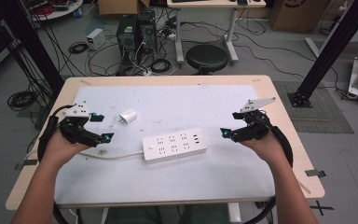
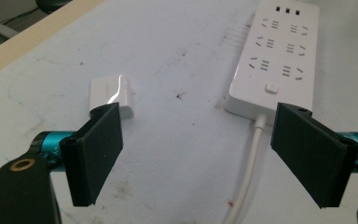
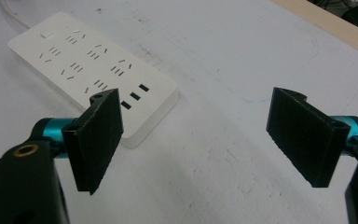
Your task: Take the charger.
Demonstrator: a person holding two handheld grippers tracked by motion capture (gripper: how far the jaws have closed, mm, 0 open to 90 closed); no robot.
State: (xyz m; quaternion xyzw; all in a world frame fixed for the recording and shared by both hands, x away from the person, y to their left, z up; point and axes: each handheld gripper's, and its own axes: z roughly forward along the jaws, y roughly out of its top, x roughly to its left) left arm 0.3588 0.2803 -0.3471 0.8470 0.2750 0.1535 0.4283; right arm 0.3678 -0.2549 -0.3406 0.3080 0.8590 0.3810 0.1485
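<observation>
A white power strip (image 1: 175, 144) lies flat in the middle of the white mat, and its cable (image 1: 116, 155) runs off to the left. A small white plug adapter (image 1: 128, 116) rests up and to the left of it. My left gripper (image 1: 102, 127) hovers open just left of the strip, near the cable. In the left gripper view the left gripper (image 2: 203, 156) is wide open and empty, with the adapter (image 2: 112, 95) ahead on the left and the strip (image 2: 277, 51) ahead on the right. My right gripper (image 1: 229, 123) stands open beside the strip's right end. The right gripper (image 3: 199, 137) holds nothing; the strip (image 3: 93, 65) lies beyond its left jaw.
The white mat (image 1: 168, 102) covers most of a wooden table (image 1: 279, 107). Beyond the far edge stand a black stool (image 1: 207, 58), computer towers (image 1: 127, 31) and tangled floor cables. Black frame posts (image 1: 328, 46) rise at both sides.
</observation>
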